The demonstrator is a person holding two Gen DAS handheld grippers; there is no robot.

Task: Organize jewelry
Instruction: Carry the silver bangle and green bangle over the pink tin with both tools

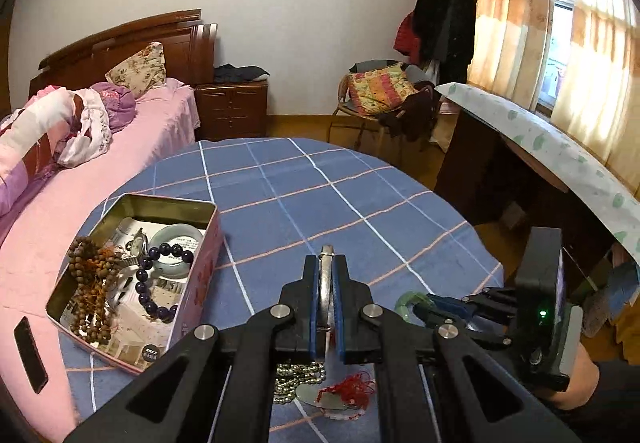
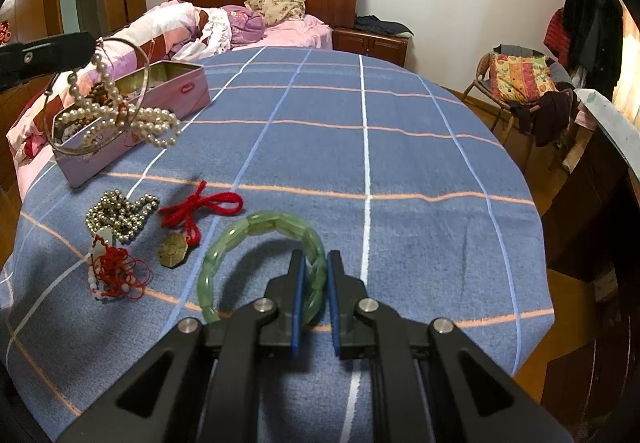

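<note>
Silver bangle (image 1: 326,283), with a pearl strand (image 2: 120,115) hanging from it, is clamped in the left gripper (image 1: 327,263) and held in the air beside the pink tin (image 1: 132,275). Right gripper (image 2: 314,263) is closed on the green jade bracelet (image 2: 256,239), on the blue checked cloth (image 2: 400,163) well short of the tin. A bead chain (image 2: 120,213), a red cord knot (image 2: 200,205) and a brass pendant (image 2: 173,252) lie between bracelet and tin.

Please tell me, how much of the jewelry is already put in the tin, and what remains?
Done: the tin holds wooden beads, a purple bead bracelet and a jade bangle. In hand: the left gripper holds a silver bangle with pearls; the right gripper grips the green bracelet. Left: the metal bead chain, red cord pendant and red tassel charm.
</note>
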